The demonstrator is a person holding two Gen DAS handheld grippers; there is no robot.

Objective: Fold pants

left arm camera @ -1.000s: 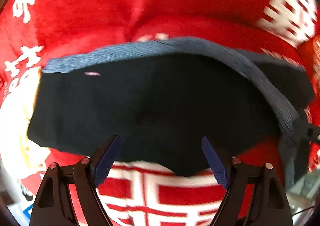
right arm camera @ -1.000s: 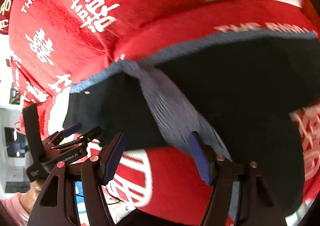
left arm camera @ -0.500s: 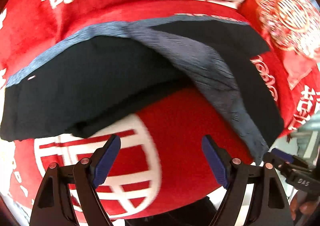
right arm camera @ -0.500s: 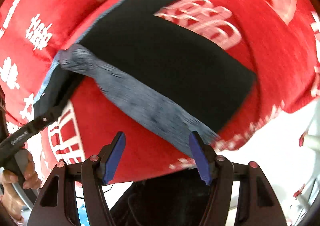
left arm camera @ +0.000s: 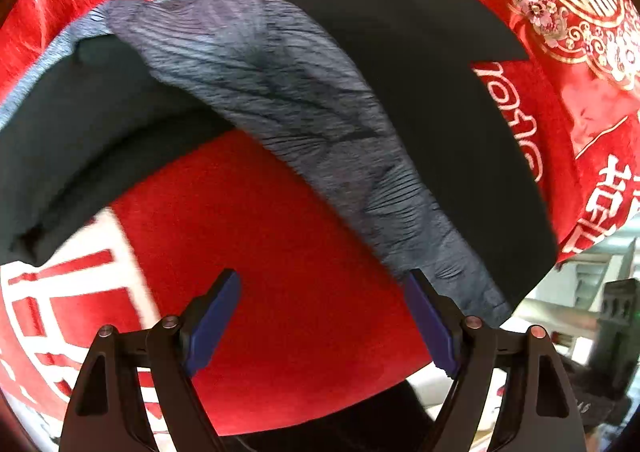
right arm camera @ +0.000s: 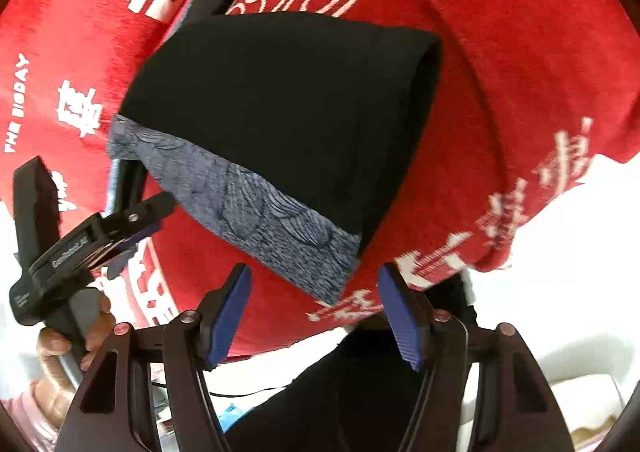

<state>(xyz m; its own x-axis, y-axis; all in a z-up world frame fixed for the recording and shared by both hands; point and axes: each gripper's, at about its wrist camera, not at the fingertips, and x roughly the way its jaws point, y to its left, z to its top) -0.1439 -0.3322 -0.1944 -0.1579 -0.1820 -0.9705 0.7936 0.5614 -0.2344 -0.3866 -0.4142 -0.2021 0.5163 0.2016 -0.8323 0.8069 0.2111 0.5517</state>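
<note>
Red plush cloth (left arm camera: 304,220) with big white lettering covers the surface under both sets of tongs, and a red cushion (left arm camera: 568,4) patterned in gold sits beyond the left tongs, up and to their right. Pale, blurred room shows past the cloth's near edge.

Pointing steeply down at the cloth, the left tongs (left arm camera: 322,326) stand wide with bare red plush between the blue pads (left arm camera: 212,324) and nothing gripped. The pants (left arm camera: 432,100), black with a grey patterned band (left arm camera: 312,108), lie spread ahead of them: one leg runs off to the left, the other to the right, and the grey band slants down to end just beside the right-hand pad. Whether it touches that pad I cannot tell.

Tilted less steeply, the right tongs (right arm camera: 314,310) are also parted, a little narrower, and hold nothing. Just ahead of them lies the end of a black leg of the pants (right arm camera: 288,108), its grey band (right arm camera: 256,216) reaching to just short of the gap between the pads. To the left of these tongs, a hand (right arm camera: 68,336) grips the handle of the other tool, which is angled up toward the pants, a pink sleeve (right arm camera: 28,412) at the wrist.
</note>
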